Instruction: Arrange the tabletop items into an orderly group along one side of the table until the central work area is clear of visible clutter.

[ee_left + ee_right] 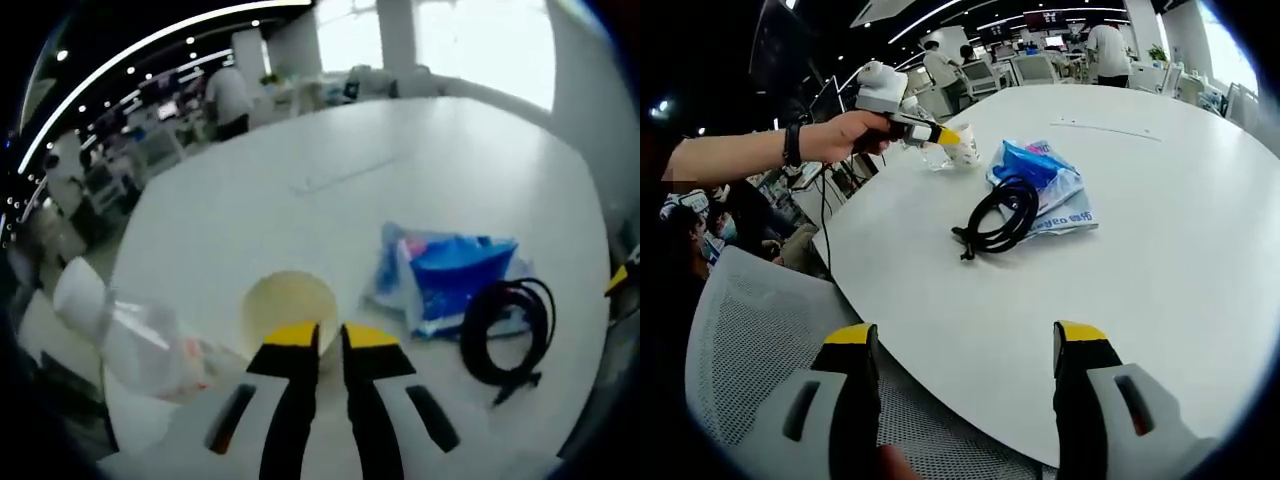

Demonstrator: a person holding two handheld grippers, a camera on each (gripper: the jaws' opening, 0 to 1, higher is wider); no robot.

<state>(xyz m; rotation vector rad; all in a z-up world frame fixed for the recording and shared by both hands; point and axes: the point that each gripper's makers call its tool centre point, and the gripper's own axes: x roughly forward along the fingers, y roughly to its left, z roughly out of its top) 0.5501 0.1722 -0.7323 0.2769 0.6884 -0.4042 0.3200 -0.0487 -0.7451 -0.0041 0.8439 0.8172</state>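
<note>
A cream paper cup (285,300) stands near the table's edge, and my left gripper (330,340) is shut on its rim, the wall pinched between the yellow tips. In the right gripper view a hand holds that gripper (940,133) at the cup (963,152). A blue pack in a clear bag (455,272) (1040,175) lies to the right, with a coiled black cable (505,330) (1000,215) partly on it. My right gripper (965,340) stands open, wide apart, over the near table edge with nothing between its jaws.
The round white table (400,170) (1160,250) is bare beyond the items. A crumpled clear bag (140,345) lies left of the cup. A grey mesh chair (750,330) sits under my right gripper. People and desks fill the office behind.
</note>
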